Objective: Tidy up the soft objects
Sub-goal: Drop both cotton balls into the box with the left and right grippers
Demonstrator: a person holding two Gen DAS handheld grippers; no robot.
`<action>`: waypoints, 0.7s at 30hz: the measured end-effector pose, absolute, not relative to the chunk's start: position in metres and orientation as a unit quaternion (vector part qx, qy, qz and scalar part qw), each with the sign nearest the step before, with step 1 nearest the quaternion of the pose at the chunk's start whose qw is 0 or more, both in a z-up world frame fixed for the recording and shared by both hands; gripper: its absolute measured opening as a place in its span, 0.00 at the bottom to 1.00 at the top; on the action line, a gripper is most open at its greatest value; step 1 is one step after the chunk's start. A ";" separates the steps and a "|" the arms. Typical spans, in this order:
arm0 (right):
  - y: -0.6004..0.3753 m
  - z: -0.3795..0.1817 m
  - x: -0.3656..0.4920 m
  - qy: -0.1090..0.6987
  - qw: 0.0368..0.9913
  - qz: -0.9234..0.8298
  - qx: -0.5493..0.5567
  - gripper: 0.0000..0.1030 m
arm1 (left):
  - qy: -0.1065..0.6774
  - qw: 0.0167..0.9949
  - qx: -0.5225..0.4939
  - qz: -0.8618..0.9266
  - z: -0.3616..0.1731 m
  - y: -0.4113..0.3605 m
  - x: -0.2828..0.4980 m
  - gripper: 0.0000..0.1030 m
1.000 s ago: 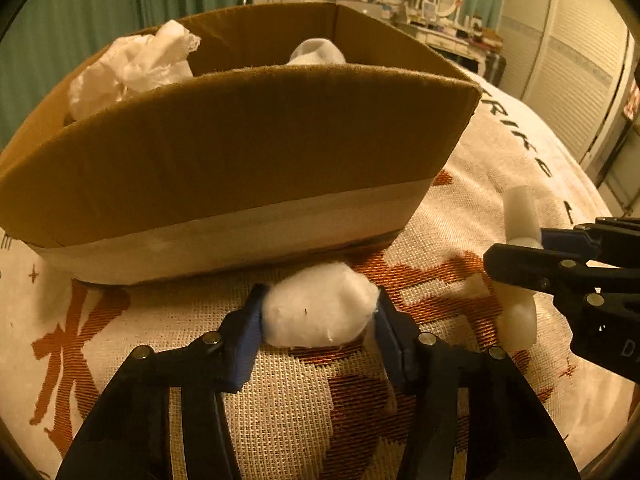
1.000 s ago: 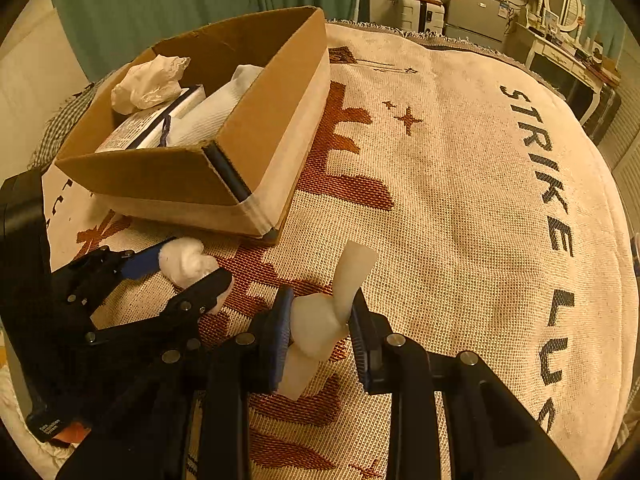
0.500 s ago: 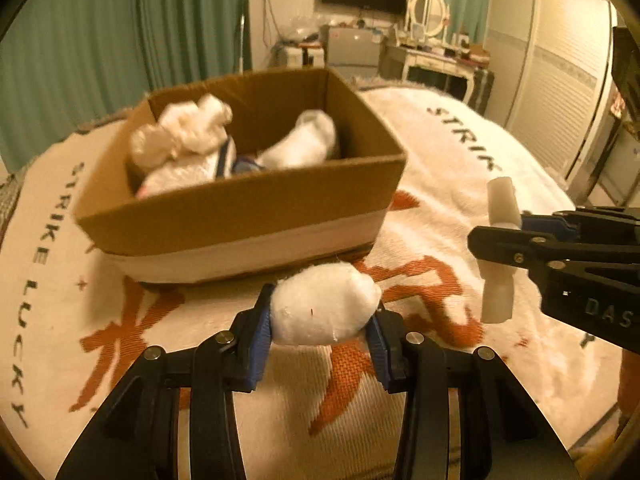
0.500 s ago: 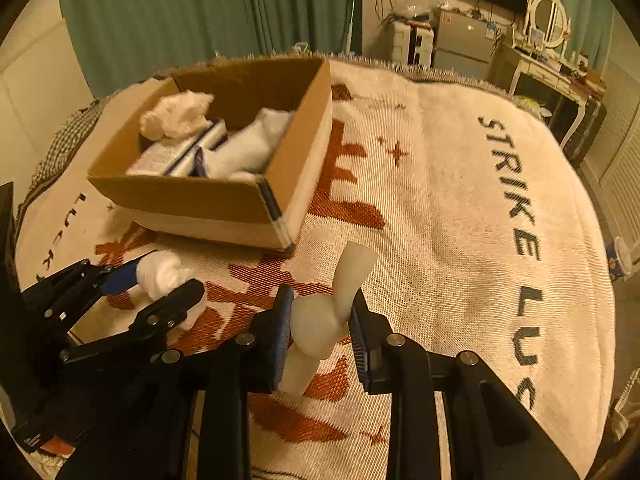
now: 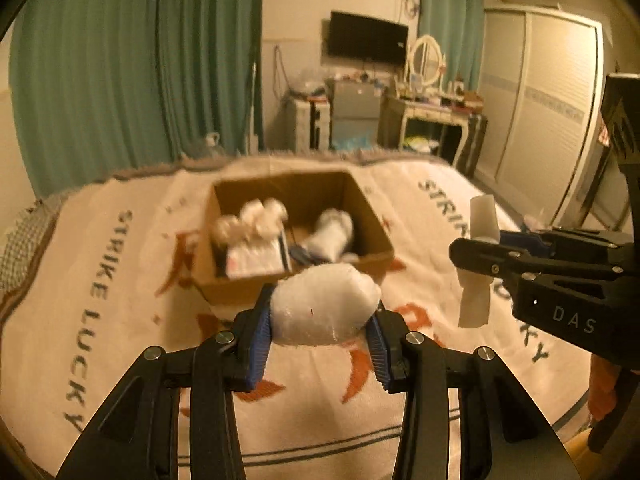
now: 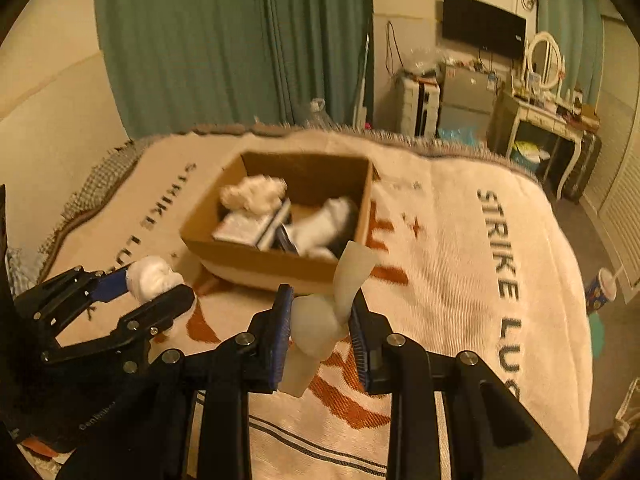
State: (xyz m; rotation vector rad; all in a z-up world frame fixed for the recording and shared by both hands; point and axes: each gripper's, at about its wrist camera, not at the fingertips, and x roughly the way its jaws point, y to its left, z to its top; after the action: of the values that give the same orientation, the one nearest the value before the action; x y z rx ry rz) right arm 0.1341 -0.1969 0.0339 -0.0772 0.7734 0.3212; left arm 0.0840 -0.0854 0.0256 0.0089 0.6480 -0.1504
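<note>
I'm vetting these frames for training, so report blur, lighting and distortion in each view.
Left wrist view: dim amber light, the cardboard box is motion-smeared, the cotton ball in the left gripper sharp, fisheye bending the curtains. Right wrist view: same warm cast, box contents slightly soft, the foam strip in the right gripper crisp.

White cotton ball [image 5: 322, 306] squeezed between the left gripper's [image 5: 320, 322] pads, white foam strip [image 6: 320, 320] upright in the right gripper [image 6: 320, 330], open cardboard box [image 5: 362, 196] ahead holding soft white items.

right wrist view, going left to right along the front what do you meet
left gripper shut on a cotton ball → right gripper shut on a white foam piece → "STRIKE LUCKY" lettering on the blanket → paper cup
</note>
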 end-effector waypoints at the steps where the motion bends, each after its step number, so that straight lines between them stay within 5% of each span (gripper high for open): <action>1: -0.193 0.042 0.135 0.370 0.914 0.159 -0.037 0.26 | 0.313 0.947 0.004 -0.074 0.031 -0.082 0.084 0.40; 13: -0.154 0.110 0.200 0.318 0.929 0.185 -0.033 0.26 | 0.263 0.962 0.005 -0.067 0.073 -0.048 0.145 0.40; 21: -0.135 0.077 0.289 0.338 0.922 0.185 -0.040 0.26 | 0.282 0.958 0.018 -0.055 0.033 -0.035 0.233 0.40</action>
State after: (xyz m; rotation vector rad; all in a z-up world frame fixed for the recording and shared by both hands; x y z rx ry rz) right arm 0.2889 -0.1352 0.0768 -0.0821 0.6945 0.3791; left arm 0.2331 -0.0346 0.0330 0.0365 0.5712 -0.1108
